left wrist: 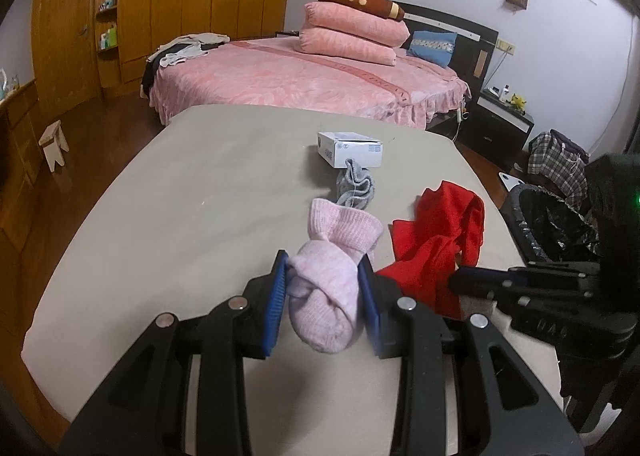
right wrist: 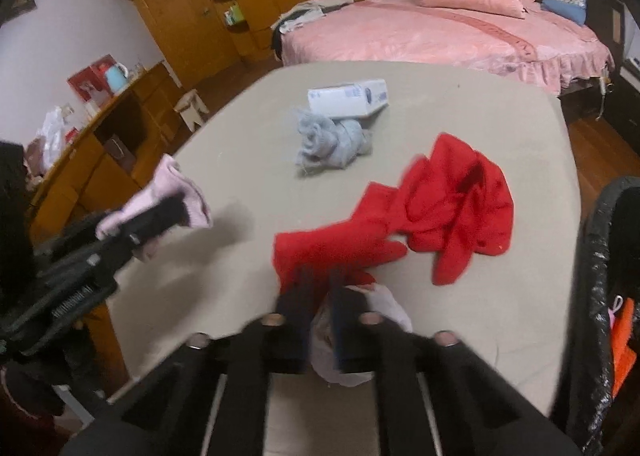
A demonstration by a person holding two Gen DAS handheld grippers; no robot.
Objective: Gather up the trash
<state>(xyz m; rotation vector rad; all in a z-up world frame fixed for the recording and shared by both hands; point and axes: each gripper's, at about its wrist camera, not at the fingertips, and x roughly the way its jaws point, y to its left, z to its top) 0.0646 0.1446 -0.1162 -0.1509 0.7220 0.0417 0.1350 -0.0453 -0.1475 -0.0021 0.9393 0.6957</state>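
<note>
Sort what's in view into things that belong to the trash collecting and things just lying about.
Job in hand: bin; pink sock, clamped in the left gripper; pale scrap at the shut right gripper; probably the white box.

Lying about: grey socks; red cloth; table; bed; pillows; stool.

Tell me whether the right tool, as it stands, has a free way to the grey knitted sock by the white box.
Probably yes: the grey knitted sock lies uncovered on the table, only the red cloth partly between. But the right tool looks shut on something pale and would need emptying first.
</note>
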